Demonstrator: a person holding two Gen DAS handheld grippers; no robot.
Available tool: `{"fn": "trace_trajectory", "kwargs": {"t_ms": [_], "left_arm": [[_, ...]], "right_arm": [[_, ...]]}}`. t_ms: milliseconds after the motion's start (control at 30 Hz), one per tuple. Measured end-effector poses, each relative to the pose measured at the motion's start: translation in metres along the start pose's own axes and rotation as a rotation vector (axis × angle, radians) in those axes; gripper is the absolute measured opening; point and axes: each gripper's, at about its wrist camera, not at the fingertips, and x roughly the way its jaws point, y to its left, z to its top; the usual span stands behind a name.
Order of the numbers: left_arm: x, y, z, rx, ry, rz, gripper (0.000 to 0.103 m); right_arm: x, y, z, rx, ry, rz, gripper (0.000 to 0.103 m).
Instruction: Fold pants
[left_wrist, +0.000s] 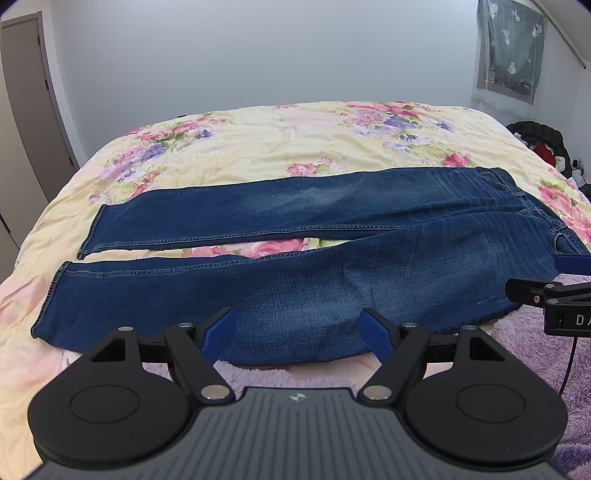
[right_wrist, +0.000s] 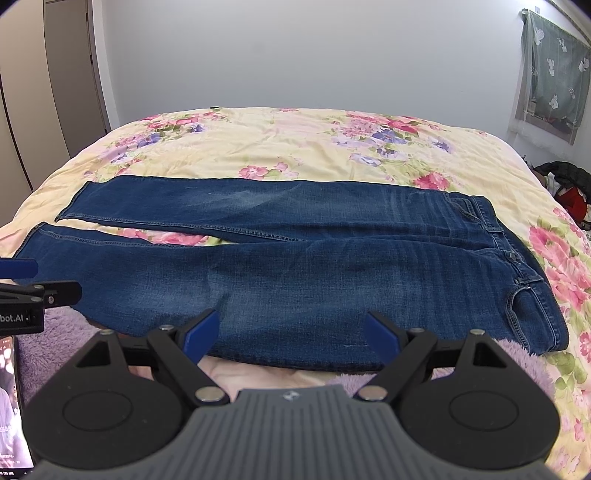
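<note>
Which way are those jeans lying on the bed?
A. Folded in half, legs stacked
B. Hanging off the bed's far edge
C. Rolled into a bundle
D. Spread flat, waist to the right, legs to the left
D: the jeans lie flat on the floral bedspread, waistband at the right and both legs running left with a gap between them; both pairs of tongs, left and right, are open and hold nothing.
</note>
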Motion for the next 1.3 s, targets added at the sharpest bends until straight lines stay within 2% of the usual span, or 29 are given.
{"fn": "trace_trajectory", "kwargs": {"t_ms": [600, 767, 833, 900, 933, 1100, 1200, 1267, 1300], "left_arm": [[0.005, 0.008, -0.002, -0.003, 0.020, -0.022, 0.089], [0.007, 0.031, 0.000, -0.021, 0.020, -0.048, 0.080], [0.007, 0.047, 0.001, -0.043, 0.020, -0.043, 0.079], [0.007, 0.063, 0.003, -0.049, 0.023, -0.027, 0.068], [0.007, 0.071, 0.003, -0.047, 0.022, -0.012, 0.067], [0.015, 0.107, 0.006, 0.006, 0.035, 0.049, 0.052], [0.027, 0.126, 0.005, 0.048, 0.063, 0.086, 0.042], [0.036, 0.138, 0.004, 0.068, 0.089, 0.106, 0.040], [0.040, 0.147, 0.003, 0.076, 0.105, 0.114, 0.038]], "right_arm": [[0.001, -0.005, 0.003, 0.009, 0.006, 0.015, 0.082], [0.001, -0.027, 0.003, 0.028, -0.020, 0.111, 0.082], [0.002, -0.039, 0.004, 0.016, -0.037, 0.093, 0.082], [0.003, -0.053, 0.004, -0.016, -0.051, 0.052, 0.082], [0.003, -0.059, 0.005, -0.025, -0.049, 0.032, 0.082], [0.009, -0.114, 0.016, -0.037, 0.003, -0.046, 0.081], [0.012, -0.152, 0.028, -0.043, 0.030, -0.104, 0.068], [0.015, -0.178, 0.037, -0.050, 0.058, -0.139, 0.053], [0.016, -0.191, 0.042, -0.051, 0.076, -0.157, 0.050]]}}
